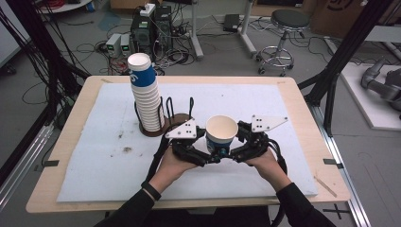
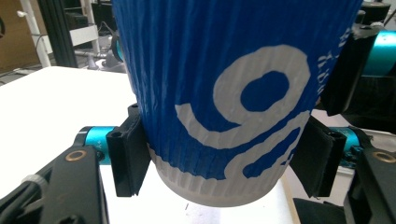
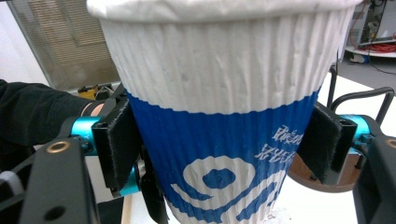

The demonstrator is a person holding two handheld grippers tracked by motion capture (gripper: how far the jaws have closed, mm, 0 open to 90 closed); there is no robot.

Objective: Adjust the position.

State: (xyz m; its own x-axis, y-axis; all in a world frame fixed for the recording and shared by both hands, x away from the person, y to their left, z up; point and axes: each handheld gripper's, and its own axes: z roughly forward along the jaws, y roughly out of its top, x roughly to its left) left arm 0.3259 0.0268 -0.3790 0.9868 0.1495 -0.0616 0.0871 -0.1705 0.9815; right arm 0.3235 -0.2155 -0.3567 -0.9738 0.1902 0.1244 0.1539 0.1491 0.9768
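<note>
A blue and white ribbed paper cup (image 1: 221, 132) stands upright above the white mat (image 1: 94, 156), held between both grippers. My left gripper (image 1: 210, 156) comes in from the left and is shut on the cup's lower end; in the left gripper view its black pads (image 2: 128, 156) press on the cup (image 2: 224, 93) just above the base. My right gripper (image 1: 234, 153) comes in from the right. Its pads (image 3: 116, 140) lie against the cup (image 3: 219, 93) at the top of the blue band. The cup's mouth is open and it looks empty.
A tall stack of the same cups (image 1: 144, 90) stands in a wire holder with a brown base (image 1: 165, 125) just behind and to the left of my hands. The holder's base (image 3: 327, 182) is also behind the cup in the right gripper view. Beyond the table's far edge are cables, computers and a stool (image 1: 283, 28).
</note>
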